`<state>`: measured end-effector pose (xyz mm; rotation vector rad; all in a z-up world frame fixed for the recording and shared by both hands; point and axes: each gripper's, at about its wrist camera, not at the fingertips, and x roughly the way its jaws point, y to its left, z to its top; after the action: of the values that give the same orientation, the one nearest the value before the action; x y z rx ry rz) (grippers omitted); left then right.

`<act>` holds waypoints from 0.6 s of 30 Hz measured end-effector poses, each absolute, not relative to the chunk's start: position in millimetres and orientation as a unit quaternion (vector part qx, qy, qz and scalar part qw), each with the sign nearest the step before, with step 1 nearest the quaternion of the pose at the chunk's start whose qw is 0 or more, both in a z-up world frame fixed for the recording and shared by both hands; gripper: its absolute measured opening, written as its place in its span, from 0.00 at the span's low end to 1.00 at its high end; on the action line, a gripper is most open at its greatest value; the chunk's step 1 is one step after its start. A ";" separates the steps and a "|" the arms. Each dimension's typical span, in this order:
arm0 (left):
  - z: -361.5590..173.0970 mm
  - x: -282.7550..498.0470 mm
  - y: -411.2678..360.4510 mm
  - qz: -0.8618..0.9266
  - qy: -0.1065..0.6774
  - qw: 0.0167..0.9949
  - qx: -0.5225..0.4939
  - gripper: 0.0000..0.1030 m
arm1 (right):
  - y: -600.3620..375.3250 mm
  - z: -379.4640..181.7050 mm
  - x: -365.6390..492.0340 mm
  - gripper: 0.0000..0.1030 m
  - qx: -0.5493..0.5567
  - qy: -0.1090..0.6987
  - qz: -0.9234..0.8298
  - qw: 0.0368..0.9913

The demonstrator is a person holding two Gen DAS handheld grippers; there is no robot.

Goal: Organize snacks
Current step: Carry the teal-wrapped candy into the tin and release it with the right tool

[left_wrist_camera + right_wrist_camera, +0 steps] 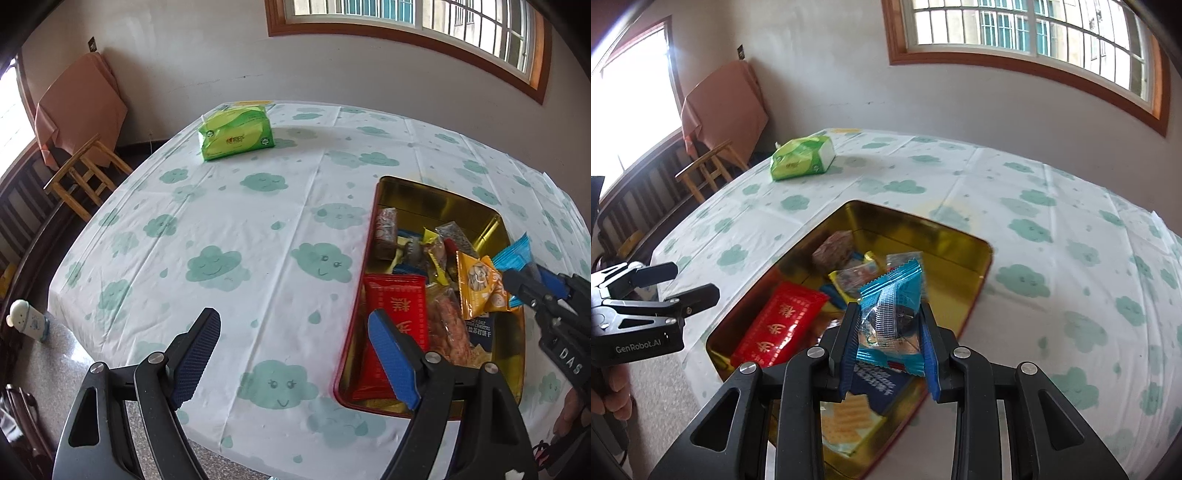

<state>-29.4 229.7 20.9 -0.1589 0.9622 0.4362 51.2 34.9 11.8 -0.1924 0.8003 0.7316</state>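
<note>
The table, under a cloud-print cloth, carries an open gold tin holding mixed snacks, with a red packet at its near left. A green tissue pack lies well apart. The right hand-held gripper pinches a blue snack packet above the tin. The left hand-held gripper hangs wide open, holding nothing, beside the tin.

The worktop cloth is white with green smiling clouds. The tin is gold inside, red outside. The tissue pack is bright green.
</note>
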 end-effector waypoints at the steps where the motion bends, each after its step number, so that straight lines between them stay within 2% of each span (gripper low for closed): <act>1: 20.6 -30.1 230.9 0.209 0.459 0.860 -0.076 0.78 | 38.7 10.3 50.1 0.31 -0.095 0.381 0.350 0.850; 18: 17.8 -35.7 243.9 0.222 0.461 0.855 -0.087 0.78 | 63.7 -13.0 59.7 0.31 -0.117 0.404 0.344 0.839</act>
<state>-35.7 243.9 17.8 -0.1830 0.9699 0.4667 59.7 63.7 -13.0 -0.2467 0.8552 0.7268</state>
